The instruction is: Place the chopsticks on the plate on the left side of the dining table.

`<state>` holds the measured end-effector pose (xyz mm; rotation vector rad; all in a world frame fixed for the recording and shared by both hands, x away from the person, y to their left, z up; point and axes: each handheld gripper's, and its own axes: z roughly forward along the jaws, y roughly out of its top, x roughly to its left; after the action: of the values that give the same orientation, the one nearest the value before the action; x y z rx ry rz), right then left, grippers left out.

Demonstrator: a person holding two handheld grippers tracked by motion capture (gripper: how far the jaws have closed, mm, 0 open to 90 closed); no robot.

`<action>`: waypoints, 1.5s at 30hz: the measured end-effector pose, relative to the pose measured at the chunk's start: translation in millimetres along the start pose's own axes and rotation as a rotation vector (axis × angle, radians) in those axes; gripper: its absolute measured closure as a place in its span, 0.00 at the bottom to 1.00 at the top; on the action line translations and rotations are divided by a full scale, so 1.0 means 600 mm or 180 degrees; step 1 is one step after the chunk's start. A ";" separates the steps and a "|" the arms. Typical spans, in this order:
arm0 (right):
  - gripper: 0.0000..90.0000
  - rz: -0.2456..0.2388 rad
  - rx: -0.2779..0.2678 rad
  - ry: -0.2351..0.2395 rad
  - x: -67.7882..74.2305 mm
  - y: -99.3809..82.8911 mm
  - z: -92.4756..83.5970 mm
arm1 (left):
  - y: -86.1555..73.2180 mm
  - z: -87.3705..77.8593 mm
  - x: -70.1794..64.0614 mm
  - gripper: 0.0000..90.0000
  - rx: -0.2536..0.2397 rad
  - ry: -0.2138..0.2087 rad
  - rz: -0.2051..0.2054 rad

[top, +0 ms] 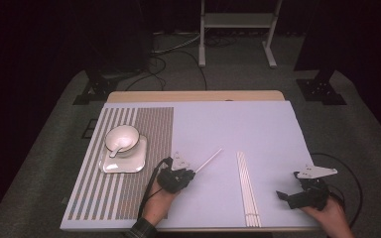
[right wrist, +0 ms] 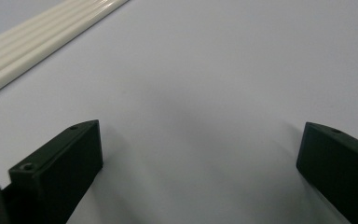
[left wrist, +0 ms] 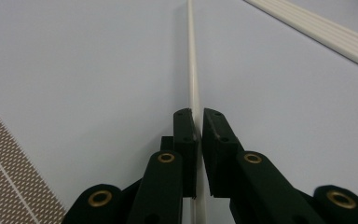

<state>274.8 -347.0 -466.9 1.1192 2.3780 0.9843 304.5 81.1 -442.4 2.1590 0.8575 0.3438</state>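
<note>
Left gripper near middle of table's front half, jaws clamped on one white chopstick; stick runs from jaws up and right across pale blue table cover. In left gripper view, chopstick pinched between both black jaws, pointing straight ahead. Bundle of white chopsticks lies right of it, running toward front edge, apart from held stick. Right gripper near front right corner, jaws wide apart, nothing between. White bowl on square plate, on striped mat along left edge.
</note>
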 end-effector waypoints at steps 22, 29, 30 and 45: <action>0.00 0.0001 0.0001 0.0000 0.000 0.000 0.000 | -0.008 -0.043 0.034 0.93 0.0035 0.0026 -0.0076; 0.00 0.0002 0.0002 0.0001 0.000 0.000 0.000 | -0.011 -0.055 0.044 0.93 0.0029 0.0056 -0.0085; 0.00 0.0002 0.0002 0.0001 0.000 0.000 0.000 | -0.011 -0.057 0.046 0.93 0.0032 0.0062 -0.0088; 0.00 0.0003 0.0002 0.0002 0.000 0.000 0.000 | -0.024 -0.090 0.080 0.93 -0.0007 0.0203 -0.0207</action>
<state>274.9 -347.1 -466.9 1.1206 2.3785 0.9843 306.7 151.1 -418.9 2.1227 0.9603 0.3824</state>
